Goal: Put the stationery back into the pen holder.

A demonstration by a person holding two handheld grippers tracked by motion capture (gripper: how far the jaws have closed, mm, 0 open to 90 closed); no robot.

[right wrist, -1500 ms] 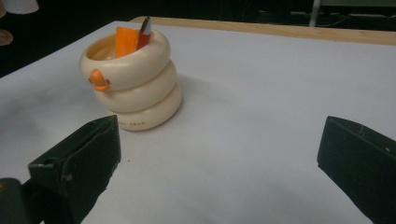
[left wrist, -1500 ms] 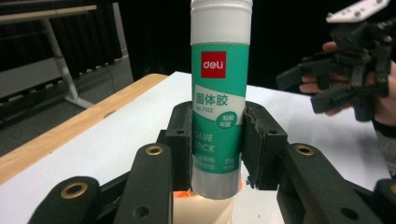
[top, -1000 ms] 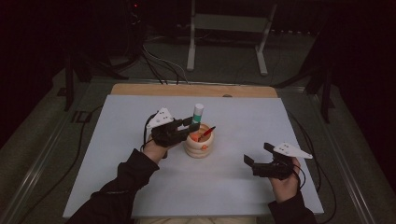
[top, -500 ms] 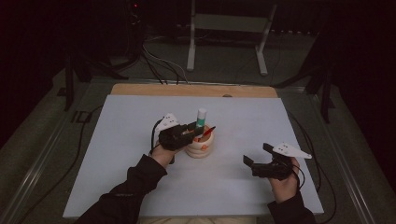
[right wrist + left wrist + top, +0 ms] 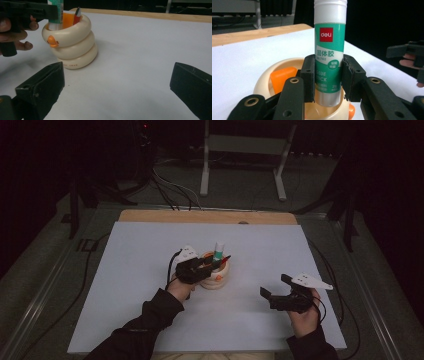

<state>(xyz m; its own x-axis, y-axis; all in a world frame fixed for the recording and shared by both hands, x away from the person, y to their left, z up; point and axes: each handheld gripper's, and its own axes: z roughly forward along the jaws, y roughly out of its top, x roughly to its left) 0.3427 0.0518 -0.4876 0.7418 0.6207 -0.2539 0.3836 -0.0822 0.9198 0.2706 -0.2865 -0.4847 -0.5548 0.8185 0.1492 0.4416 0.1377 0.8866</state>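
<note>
Putting the glue stick (image 5: 329, 53) into the round holder (image 5: 72, 41).
Its bottom end is already inside the cup, near the middle of the worktop (image 5: 125, 270). The left gripper (image 5: 328, 78) jaws hold it tight; letting go is left. The right gripper (image 5: 117, 87) jaws are wide, holding nothing.
</note>
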